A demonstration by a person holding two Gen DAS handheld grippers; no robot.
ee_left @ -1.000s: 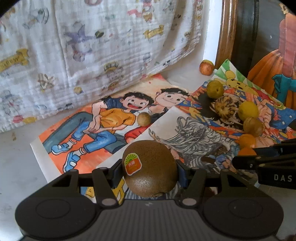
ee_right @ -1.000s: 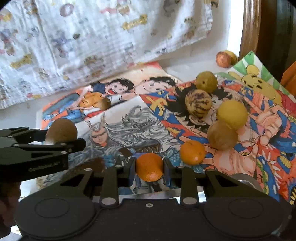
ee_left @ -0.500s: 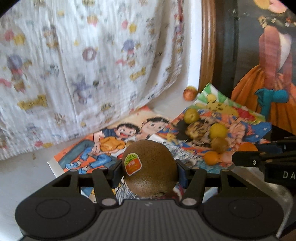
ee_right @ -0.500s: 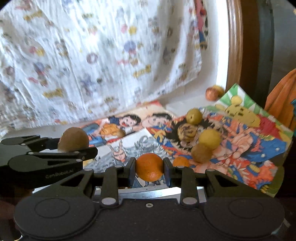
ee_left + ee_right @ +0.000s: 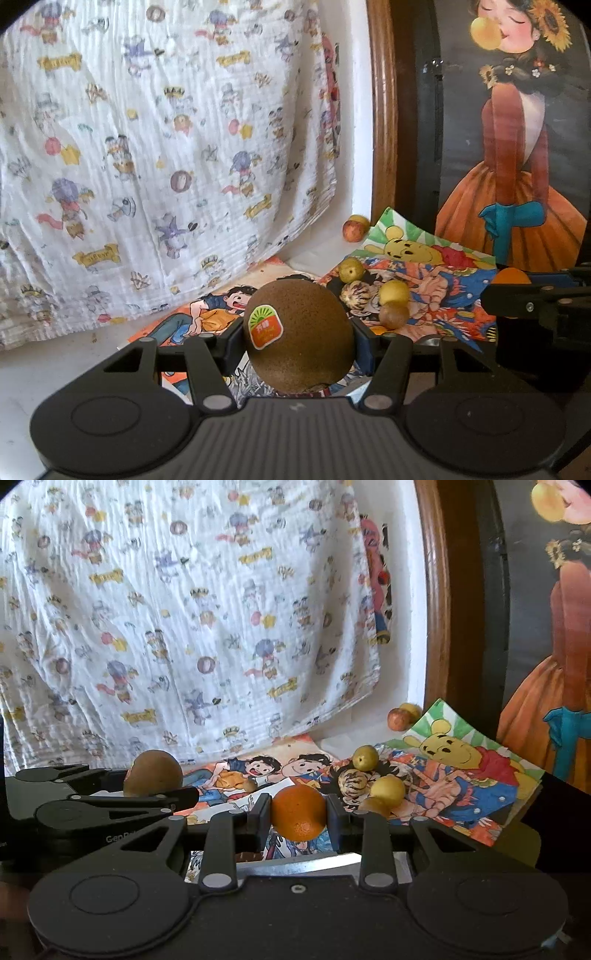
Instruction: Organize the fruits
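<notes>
Between the fingers of the left gripper [image 5: 299, 338], as seen from the left wrist, a kiwi [image 5: 299, 336] is clamped, its stickered side turned left and its long axis roughly across the jaws. Ahead and to the right, a cluster of small fruits [image 5: 373, 295] is seen lying on the cartoon posters [image 5: 443, 314], well below the raised gripper; a reddish fruit [image 5: 354, 230] lies apart by the wall. Open tabletop [image 5: 55, 369] is left on the near left side.

From the right wrist, an orange [image 5: 299, 812] is seen pinched in the right gripper [image 5: 298, 814]. The same cluster [image 5: 369, 779] lies just ahead and slightly right, nearer to this hand. The left gripper [image 5: 147, 786] is held alongside, close at the left, so sideways room there is judged tight. A metal rim [image 5: 303, 866] is glimpsed beneath; what it belongs to cannot be told.
</notes>
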